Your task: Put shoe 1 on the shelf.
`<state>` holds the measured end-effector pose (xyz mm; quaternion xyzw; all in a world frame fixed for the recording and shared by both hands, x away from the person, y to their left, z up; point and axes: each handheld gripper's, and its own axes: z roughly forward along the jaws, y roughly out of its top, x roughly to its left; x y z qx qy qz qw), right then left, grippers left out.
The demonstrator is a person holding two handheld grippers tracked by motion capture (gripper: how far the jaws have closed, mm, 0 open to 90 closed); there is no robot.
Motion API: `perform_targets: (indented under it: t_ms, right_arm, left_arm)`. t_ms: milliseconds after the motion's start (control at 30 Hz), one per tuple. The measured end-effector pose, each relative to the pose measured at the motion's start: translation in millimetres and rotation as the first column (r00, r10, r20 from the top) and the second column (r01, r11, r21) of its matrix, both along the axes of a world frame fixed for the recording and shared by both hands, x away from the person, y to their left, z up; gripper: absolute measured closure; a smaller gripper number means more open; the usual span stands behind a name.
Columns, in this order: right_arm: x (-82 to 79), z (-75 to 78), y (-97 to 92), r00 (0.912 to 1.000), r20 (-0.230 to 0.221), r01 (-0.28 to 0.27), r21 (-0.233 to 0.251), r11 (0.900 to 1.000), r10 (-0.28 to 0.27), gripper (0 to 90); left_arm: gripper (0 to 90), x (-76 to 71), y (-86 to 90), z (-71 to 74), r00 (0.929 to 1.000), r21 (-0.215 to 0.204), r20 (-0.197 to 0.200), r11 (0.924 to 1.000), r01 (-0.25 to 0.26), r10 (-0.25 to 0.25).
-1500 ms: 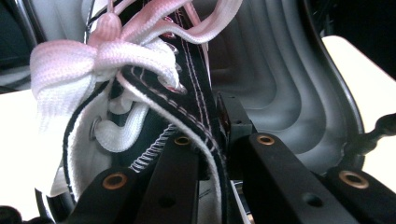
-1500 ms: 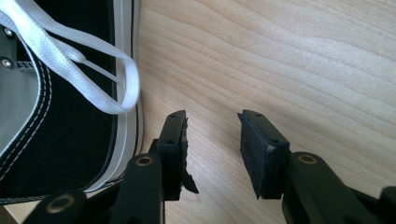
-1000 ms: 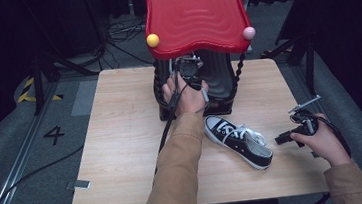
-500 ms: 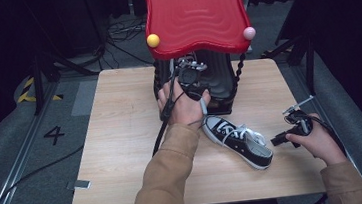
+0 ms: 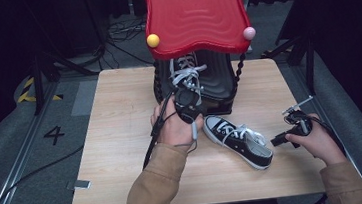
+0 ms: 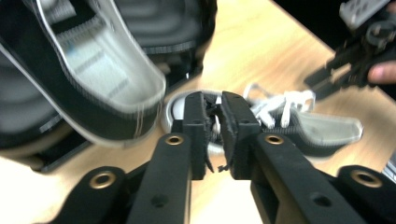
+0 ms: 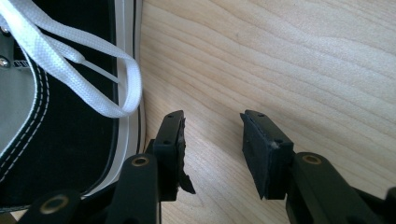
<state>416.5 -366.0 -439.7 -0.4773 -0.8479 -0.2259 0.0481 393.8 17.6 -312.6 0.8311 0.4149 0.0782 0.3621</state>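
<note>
- While a pale wooden table (image 5: pixel 122 138) carries the whole scene, a wavy red plastic shelf top (image 5: pixel 195 15) with a yellow ball (image 5: pixel 153 40) and a pink ball (image 5: pixel 248 33) at its near corners stands at the table's far edge, on twisted black posts over a black base.
- Under that red top, one black canvas sneaker with white laces (image 5: pixel 186 74) sits on the lower level of the rack; in the left gripper view it looms blurred at the upper left (image 6: pixel 93 88).
- Its twin, a second black-and-white low sneaker (image 5: pixel 238 139), lies flat on the table right of centre, toe toward the rack, well apart from the shelved one.
- At mid-table, the left gripper (image 5: pixel 189 101) is held just in front of the rack, near the shelved shoe; its jaws have just been closing and now stand narrow, with nothing gripped between them (image 6: pixel 214 133).
- Off to the right, the right gripper (image 5: pixel 292 131) rests near the heel of the lying shoe, jaws wide apart over bare wood (image 7: pixel 210 144), just beside the shoe's white sole edge.
</note>
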Motion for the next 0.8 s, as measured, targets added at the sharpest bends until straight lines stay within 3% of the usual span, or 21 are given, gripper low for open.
perform_targets:
  t_ms: [133, 300, 367, 500, 667, 800]
  right_arm:
    - [0.1, -0.8, 1.2, 1.0000, -0.001, -0.003, -0.004, 1.0000, 0.003, 59.4]
    - [0.3, -1.7, 1.8, 1.0000, -0.004, -0.005, -0.004, 1.0000, 0.005, 59.4]
    - [0.1, -1.9, 1.7, 1.0000, -0.006, -0.006, -0.002, 1.0000, 0.006, 59.3]
    - [0.4, -2.7, 1.3, 0.9999, -0.008, -0.006, 0.001, 1.0000, 0.006, 59.3]
    - [0.2, -2.5, 2.0, 0.9999, -0.009, -0.008, 0.002, 1.0000, 0.008, 59.2]
    - [0.4, -3.3, 2.8, 0.9999, -0.013, -0.008, -0.002, 1.0000, 0.008, 59.2]
  left_arm:
    - [88.9, 2.3, 3.7, -16.7, 0.9992, -0.001, -0.024, 0.9995, 0.030, -0.030]
    - [89.6, 11.4, 1.0, -33.8, 0.9974, 0.034, -0.039, 0.9975, 0.062, -0.060]
    - [89.7, 13.5, -0.2, -39.8, 0.9985, 0.062, -0.047, 0.9976, 0.030, -0.027]
    - [89.8, 16.2, -0.4, -48.1, 0.9986, 0.062, -0.053, 0.9981, 0.001, 0.002]
    - [90.0, 22.8, 5.9, -55.0, 0.9978, 0.029, -0.027, 0.9978, -0.060, 0.061]
    - [90.0, 24.2, 0.8, -56.8, 0.9977, 0.018, 0.001, 0.9976, -0.067, 0.067]
